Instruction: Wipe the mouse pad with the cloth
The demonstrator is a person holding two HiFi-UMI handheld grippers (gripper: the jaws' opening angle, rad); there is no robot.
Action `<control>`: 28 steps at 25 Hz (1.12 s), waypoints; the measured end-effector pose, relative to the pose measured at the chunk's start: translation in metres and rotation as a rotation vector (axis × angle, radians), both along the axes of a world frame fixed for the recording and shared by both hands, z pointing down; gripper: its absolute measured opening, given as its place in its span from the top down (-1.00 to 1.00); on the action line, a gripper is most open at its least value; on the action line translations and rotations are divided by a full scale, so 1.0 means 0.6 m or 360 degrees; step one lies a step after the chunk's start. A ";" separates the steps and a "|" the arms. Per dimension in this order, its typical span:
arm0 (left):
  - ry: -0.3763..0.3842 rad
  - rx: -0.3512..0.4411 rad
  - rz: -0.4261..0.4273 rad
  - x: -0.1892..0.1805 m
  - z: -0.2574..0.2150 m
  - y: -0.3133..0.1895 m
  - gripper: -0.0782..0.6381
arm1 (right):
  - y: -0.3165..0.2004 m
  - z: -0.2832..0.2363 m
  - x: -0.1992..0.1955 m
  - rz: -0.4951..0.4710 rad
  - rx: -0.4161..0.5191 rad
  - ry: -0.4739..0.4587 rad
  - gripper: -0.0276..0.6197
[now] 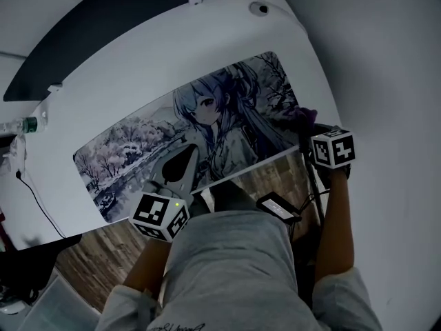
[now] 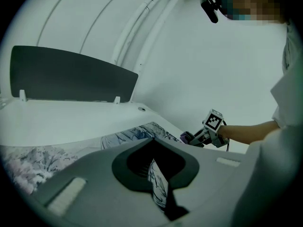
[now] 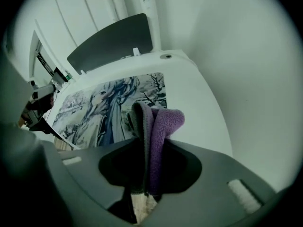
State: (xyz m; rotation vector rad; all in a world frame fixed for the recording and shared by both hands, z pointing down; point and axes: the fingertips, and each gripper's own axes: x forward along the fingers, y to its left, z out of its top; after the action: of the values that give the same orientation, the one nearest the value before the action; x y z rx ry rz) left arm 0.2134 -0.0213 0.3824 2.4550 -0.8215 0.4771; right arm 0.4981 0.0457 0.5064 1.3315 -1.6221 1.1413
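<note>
Closest thing to the camera is the person's grey shirt (image 1: pixel 227 267), with both forearms reaching out past it to the white counter (image 1: pixel 138 74).

Left claw (image 2: pixel 160 190) is closed on the near edge of the mouse pad (image 1: pixel 207 129), towards its left end. In the left gripper view you can see a thin strip of the printed pad pinched between the jaws. Looks to me like it's there to anchor the pad so it doesn't slide around.

Right claw (image 3: pixel 147 174) is clamped on the purple cloth (image 3: pixel 158 126), which is folded and sticks out past the jaws. In the head view the cloth sits at the pad's right end, by the near corner. Can't honestly tell if it's pressed down on the pad or just hovering over it.

The pad itself lies flat across the middle of the counter, anime print facing up. There's a dark panel (image 1: pixel 103 26) along the far edge and a bottle (image 1: pixel 24 125) off to the left.

My read: this is the wiping step, with the cloth sitting at the right end of a pass. The next move probably calls for pressing the cloth flat and dragging it left across the print, left claw holding firm so the pad doesn't bunch up.
</note>
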 end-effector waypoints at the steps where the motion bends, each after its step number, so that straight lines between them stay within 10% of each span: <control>1: -0.0002 -0.0001 0.0000 0.003 0.000 -0.002 0.73 | 0.003 0.007 0.008 0.0003 -0.0015 0.0006 0.56; 28: -0.0005 -0.0017 -0.0104 -0.085 0.006 0.007 0.73 | 0.005 0.050 -0.006 0.0064 -0.0186 0.0084 0.56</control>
State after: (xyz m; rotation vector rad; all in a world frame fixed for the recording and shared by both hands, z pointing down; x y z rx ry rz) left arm 0.1623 -0.0174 0.3858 2.4104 -0.8949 0.4606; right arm 0.4944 0.0484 0.5362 1.3133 -1.4740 1.1965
